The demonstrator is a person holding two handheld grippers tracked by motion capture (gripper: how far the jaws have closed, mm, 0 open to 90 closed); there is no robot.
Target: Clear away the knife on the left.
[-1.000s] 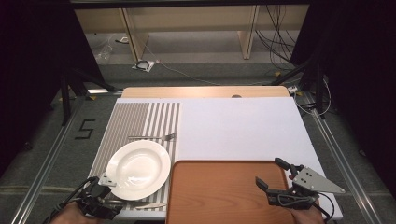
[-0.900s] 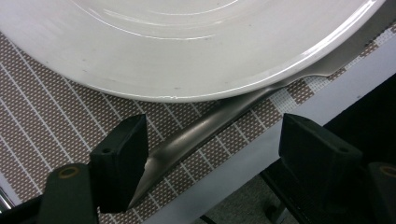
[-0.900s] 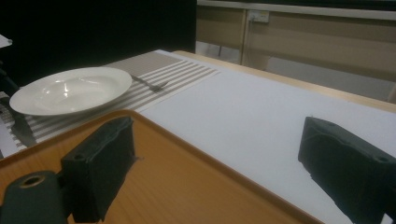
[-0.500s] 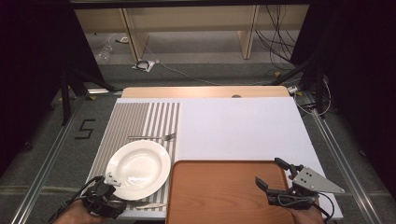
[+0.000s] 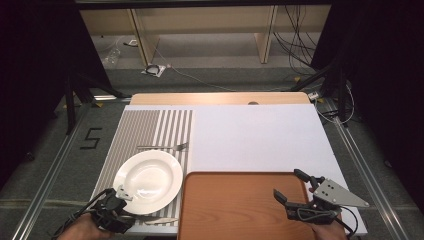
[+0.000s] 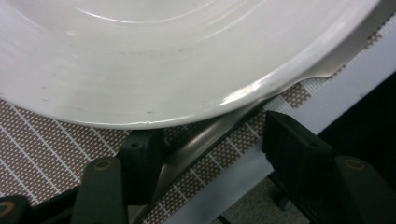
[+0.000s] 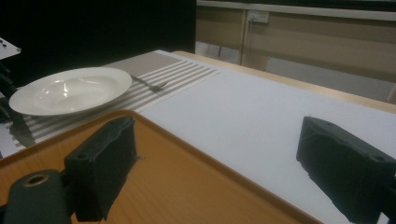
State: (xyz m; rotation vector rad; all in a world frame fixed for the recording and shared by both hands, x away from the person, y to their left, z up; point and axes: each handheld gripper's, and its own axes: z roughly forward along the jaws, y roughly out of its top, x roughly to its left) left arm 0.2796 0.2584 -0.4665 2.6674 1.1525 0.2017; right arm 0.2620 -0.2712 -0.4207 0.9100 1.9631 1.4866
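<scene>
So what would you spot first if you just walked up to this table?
Probably the white plate on the striped placemat at the near left, with a knife poking out from under its near edge. Next the big brown tray beside it, and a fork lying beyond the plate.
</scene>
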